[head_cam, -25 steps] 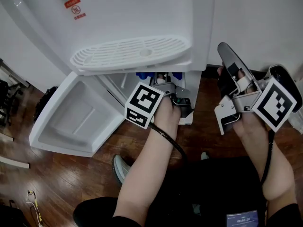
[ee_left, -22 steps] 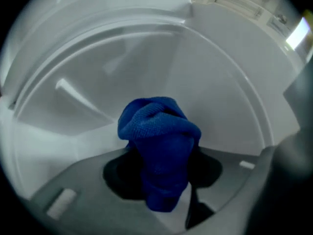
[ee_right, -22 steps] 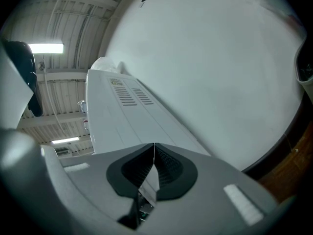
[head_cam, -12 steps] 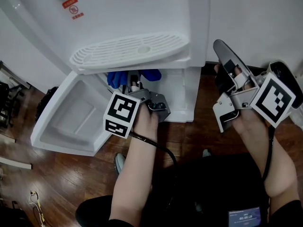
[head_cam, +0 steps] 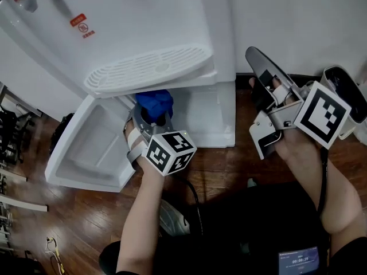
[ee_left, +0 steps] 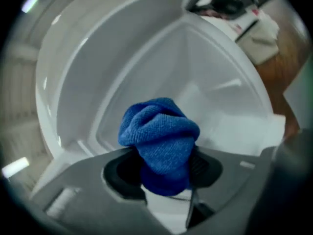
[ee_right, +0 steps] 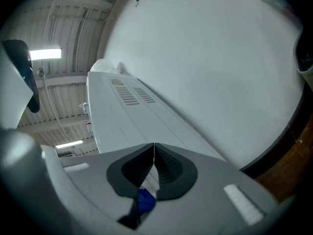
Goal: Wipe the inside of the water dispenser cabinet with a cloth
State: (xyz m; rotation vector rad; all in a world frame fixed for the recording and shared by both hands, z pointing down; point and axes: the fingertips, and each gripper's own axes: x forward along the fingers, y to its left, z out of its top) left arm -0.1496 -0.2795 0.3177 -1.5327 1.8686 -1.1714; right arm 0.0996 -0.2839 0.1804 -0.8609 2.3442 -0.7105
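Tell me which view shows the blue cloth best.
Left gripper view: the blue cloth sits centred, bunched in the jaws of the left tool. Head view shows only its top below the drip tray. Right gripper view shows just a blue speck, perhaps it.

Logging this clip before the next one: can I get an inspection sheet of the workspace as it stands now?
Surface: wooden floor; white cabinet interior.
Job's things: water dispenser, its cabinet door swung open to the left; bunched blue cloth at the cabinet mouth.
Clutter: thin cord loose on the floor, lower left.
Grippers: left gripper jaws clamped on the cloth; right gripper jaws shut, empty, raised beside the dispenser.
Cables: black left cable and black right cable, one along each forearm.
Surroundings: white wall, dark baseboard.
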